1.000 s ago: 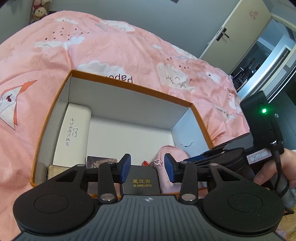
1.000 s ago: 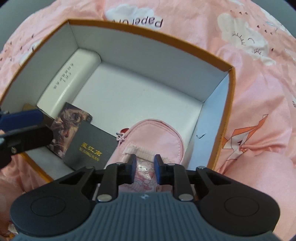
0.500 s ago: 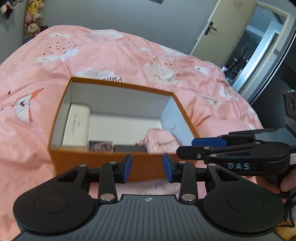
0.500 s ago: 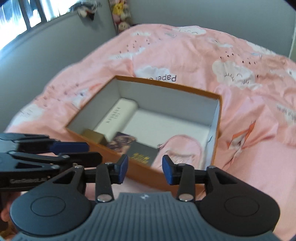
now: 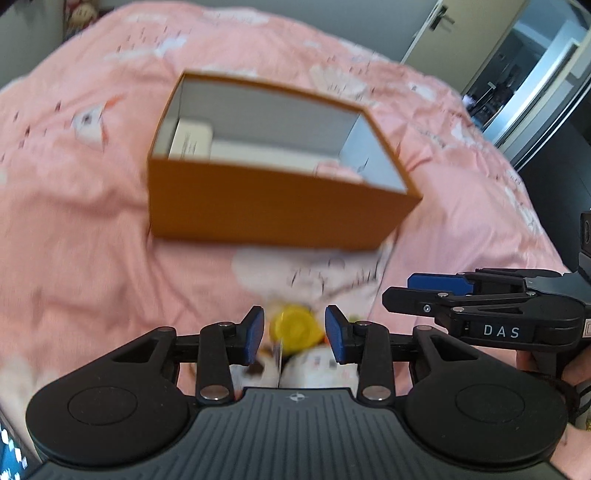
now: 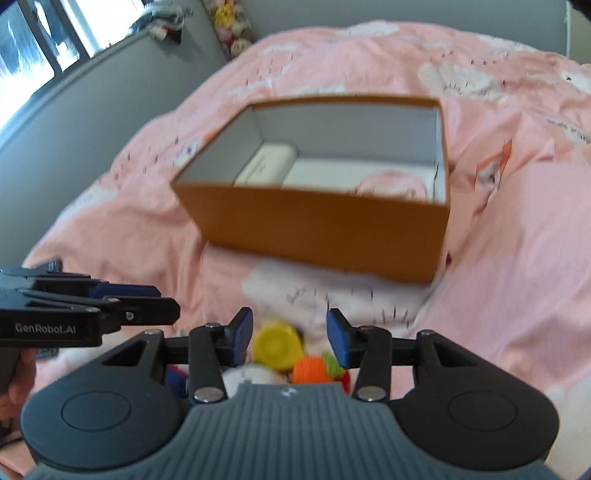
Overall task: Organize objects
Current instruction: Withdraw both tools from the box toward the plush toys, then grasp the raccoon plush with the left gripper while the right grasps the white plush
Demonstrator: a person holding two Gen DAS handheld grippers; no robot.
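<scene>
An orange box stands open on the pink bedspread. Inside lie a white glasses case and a pink pouch. My left gripper is open, well short of the box. A yellow round thing lies on the bed below its fingers, untouched. My right gripper hovers beside it, its jaws opening and gripping nothing. Below them lie the yellow thing and an orange toy. Both views are blurred.
Small items in white, green and red crowd the bed just under the grippers. A grey wall, a window and soft toys are at the far left. A door and a doorway are at the far right.
Both grippers have pulled back out of the box to its near side. The right gripper has let go of the pink pouch, which stays in the box, and its jaws have widened.
</scene>
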